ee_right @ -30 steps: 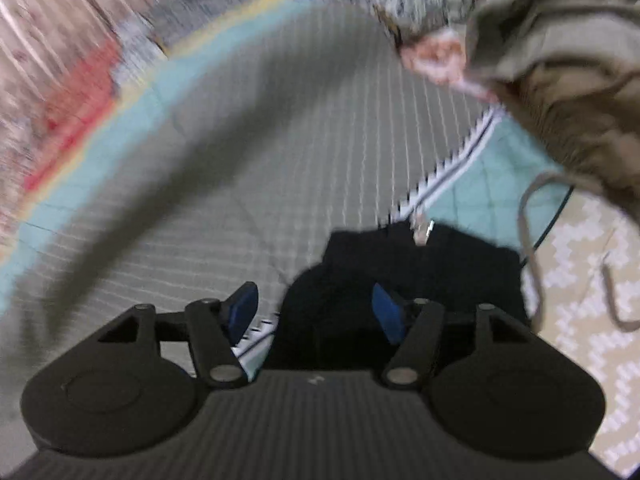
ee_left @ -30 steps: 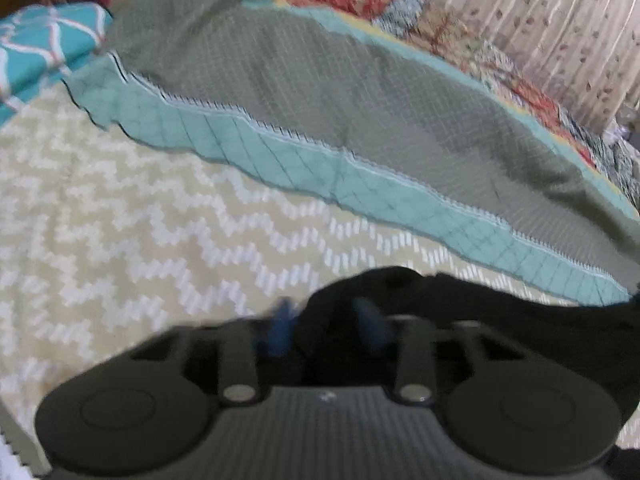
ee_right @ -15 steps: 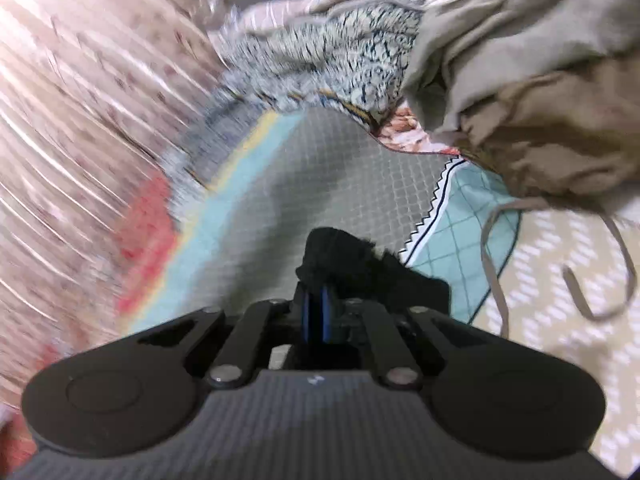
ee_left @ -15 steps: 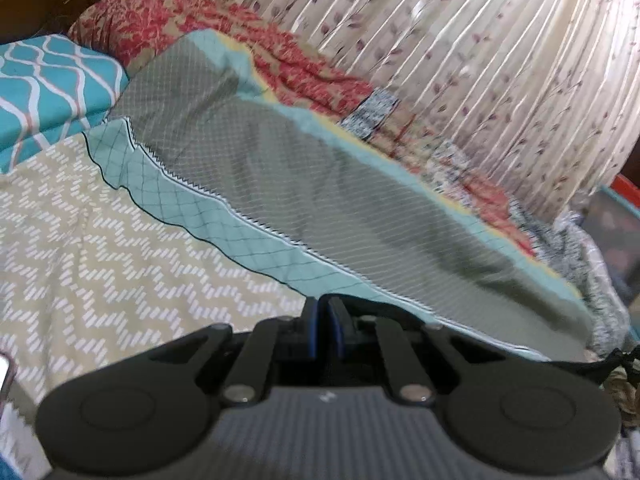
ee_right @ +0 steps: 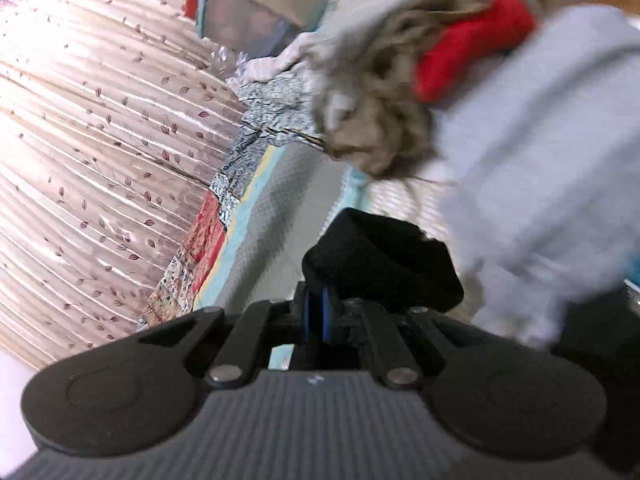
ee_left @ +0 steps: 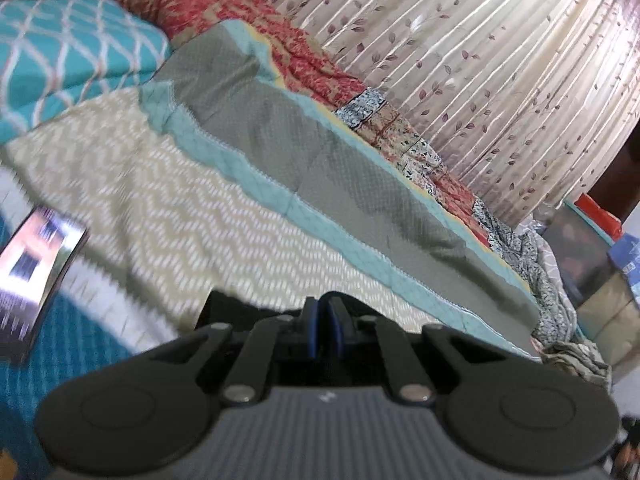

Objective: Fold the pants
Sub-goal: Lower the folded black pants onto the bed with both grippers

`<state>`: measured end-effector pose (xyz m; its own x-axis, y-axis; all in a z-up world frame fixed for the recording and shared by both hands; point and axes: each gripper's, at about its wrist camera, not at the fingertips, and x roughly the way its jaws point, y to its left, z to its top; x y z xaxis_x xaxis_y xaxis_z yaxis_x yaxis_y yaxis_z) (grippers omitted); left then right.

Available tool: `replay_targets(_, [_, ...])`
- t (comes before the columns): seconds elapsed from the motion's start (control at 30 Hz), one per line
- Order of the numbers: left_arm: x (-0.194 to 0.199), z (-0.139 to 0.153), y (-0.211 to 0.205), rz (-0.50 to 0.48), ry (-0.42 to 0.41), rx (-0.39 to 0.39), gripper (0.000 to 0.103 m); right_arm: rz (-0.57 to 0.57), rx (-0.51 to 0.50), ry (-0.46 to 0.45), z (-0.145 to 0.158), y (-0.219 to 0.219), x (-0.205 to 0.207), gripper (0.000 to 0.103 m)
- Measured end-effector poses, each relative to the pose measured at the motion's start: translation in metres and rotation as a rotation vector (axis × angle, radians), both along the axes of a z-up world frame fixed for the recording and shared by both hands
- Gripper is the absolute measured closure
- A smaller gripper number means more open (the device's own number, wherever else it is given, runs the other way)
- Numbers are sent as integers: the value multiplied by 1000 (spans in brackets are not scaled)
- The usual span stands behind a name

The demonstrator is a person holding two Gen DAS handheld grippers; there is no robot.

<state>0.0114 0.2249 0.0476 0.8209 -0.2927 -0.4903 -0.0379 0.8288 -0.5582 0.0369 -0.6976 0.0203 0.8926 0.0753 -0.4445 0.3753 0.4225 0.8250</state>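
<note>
The black pants (ee_right: 384, 260) bunch up just past my right gripper (ee_right: 316, 312), whose blue pads are pressed together on the cloth's edge. In the left wrist view my left gripper (ee_left: 324, 320) is also shut, with a strip of the black pants (ee_left: 228, 304) showing dark on both sides of its fingers, lifted above the beige zigzag bedspread (ee_left: 168, 208). Most of the garment hangs below both grippers, out of sight.
A grey and teal quilt (ee_left: 320, 160) lies across the bed, with a teal pillow (ee_left: 68, 64) at the left and a phone (ee_left: 36, 276) at the near left. A heap of clothes (ee_right: 500, 100) fills the right wrist view. A leaf-print curtain (ee_left: 480, 60) hangs behind.
The right gripper went from open around the black pants to shut on them. Both grippers swung up and sideways with the cloth; the left one stayed shut.
</note>
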Motion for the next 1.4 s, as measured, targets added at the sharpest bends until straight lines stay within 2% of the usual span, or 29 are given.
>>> replay_targets(0.2, [-45,-9,10,-15,1,-19,96,-61,47,19,-21,-1,-85,94])
replay_targets(0.23, [-52,-10,10,-7,-1,-12,101,-79,66,23,-25,-2,-94,94])
replay_targets(0.27, [-59,-10,14,11,-7,-6,101,-103,84,24,-29,-2,-103,94])
replay_targets(0.4, [-81,-19,43,99,-4,-93,101,-150,130,23,-39,-3,-125,94])
replay_targets(0.47, [-86,-23,53,138,16,-100,101,-149,116,58,-44,-1,-124,94])
replay_targets(0.57, [-87,-23,56,120,13,-124,100,-196,-19,163,-45,3,-121,80])
replay_targets(0.6, [-85,-22,54,108,22,-127,100,-247,-63,202,-44,3,-123,61])
replay_targets(0.63, [-83,-22,51,98,30,-126,96,-298,-79,211,-43,4,-126,51])
replay_targets(0.7, [-76,-21,45,68,47,-134,88,-337,-96,182,-40,5,-129,51])
replay_targets(0.73, [-73,-24,41,58,65,-141,79,-330,-112,181,-37,6,-128,51])
replay_targets(0.77, [-69,-26,38,51,87,-155,63,-317,-133,185,-34,8,-124,51])
replay_targets(0.83, [-61,-32,32,41,134,-192,49,-285,-160,184,-31,11,-118,51])
replay_targets(0.9, [-53,-38,27,10,164,-259,47,-264,-151,179,-32,14,-111,51])
replay_targets(0.97, [-46,-46,20,-7,193,-317,34,-244,-142,180,-37,20,-107,51])
replay_targets(1.03, [-33,-55,9,-26,244,-309,29,-228,-129,196,-44,22,-105,51])
replay_targets(1.13, [-21,-67,-4,-40,278,-293,30,-214,-76,197,-55,27,-109,51])
replay_targets(1.2, [-12,-72,-9,-36,280,-292,60,-194,-48,205,-58,29,-102,51])
replay_targets(1.23, [-6,-75,-10,-39,288,-291,91,-188,-53,211,-59,29,-98,55])
replay_targets(1.27, [-4,-76,-10,-40,288,-303,94,-176,-68,218,-58,30,-94,64])
replay_targets(1.3, [-6,-73,-9,-40,272,-314,94,-161,-85,235,-57,30,-89,93])
replay_targets(1.33, [-9,-66,-11,-55,239,-304,95,-155,-94,253,-55,30,-86,97])
replay_targets(1.4, [-23,-45,-15,-111,163,-250,95,-161,-115,227,-44,30,-90,97])
